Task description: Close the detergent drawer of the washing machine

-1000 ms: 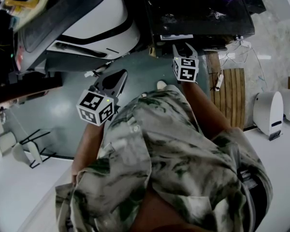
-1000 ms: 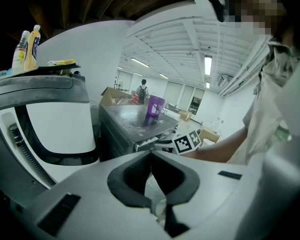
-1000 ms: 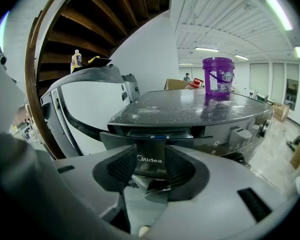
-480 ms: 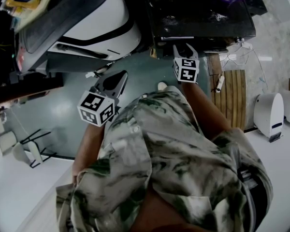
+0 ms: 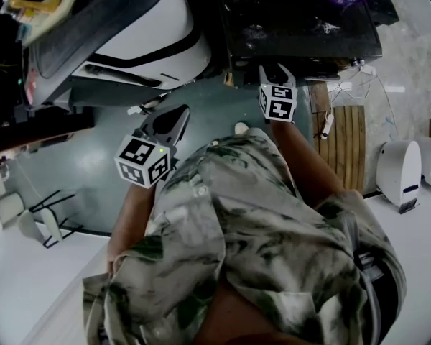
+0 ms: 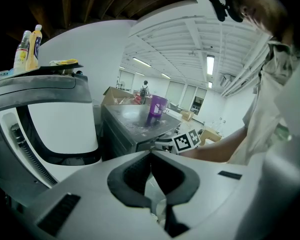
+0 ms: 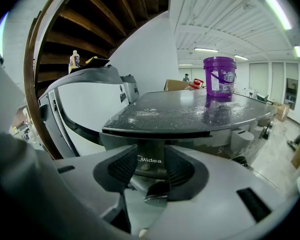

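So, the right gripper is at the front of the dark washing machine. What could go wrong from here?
1. The right gripper has just been closing its jaws a little, yet they stand apart, the Midea-marked front showing between them, ungripped; one jaw might catch an edge instead of pushing squarely.
2. The purple bucket stands on the machine top; a hard shove might shake it.

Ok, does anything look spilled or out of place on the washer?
Yes: white specks lie scattered over the dark top of the washing machine, near the purple bucket, like spilled powder. What they are, I cannot tell.
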A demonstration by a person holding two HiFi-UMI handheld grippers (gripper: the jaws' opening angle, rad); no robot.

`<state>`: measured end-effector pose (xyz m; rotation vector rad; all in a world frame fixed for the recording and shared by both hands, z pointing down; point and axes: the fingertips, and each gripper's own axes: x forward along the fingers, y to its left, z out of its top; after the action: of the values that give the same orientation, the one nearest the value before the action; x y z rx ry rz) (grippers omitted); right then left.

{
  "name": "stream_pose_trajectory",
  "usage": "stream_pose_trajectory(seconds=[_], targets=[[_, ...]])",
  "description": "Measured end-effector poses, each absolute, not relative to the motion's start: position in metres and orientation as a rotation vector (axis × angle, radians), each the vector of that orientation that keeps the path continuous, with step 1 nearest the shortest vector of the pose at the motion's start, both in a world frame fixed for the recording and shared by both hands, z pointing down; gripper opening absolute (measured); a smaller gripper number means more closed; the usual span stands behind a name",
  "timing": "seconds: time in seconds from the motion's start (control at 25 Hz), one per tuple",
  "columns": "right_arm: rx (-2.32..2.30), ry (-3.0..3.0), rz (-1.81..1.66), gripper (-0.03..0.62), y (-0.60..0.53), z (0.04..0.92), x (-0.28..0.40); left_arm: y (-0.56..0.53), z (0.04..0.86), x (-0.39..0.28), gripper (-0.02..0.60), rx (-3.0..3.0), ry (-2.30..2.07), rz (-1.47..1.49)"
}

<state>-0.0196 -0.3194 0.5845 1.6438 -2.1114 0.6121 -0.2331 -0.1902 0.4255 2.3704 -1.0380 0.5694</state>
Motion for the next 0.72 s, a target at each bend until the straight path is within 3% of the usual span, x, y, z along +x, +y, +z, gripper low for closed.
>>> stream_pose_trajectory(seconds=[0.72], targets=[[1.676,-2.099,0.609,0.171,-0.3293,0.5854,-0.0197,-0.1975,0.4294,-0.2360,0.025,2.356,-1.046,0.568]])
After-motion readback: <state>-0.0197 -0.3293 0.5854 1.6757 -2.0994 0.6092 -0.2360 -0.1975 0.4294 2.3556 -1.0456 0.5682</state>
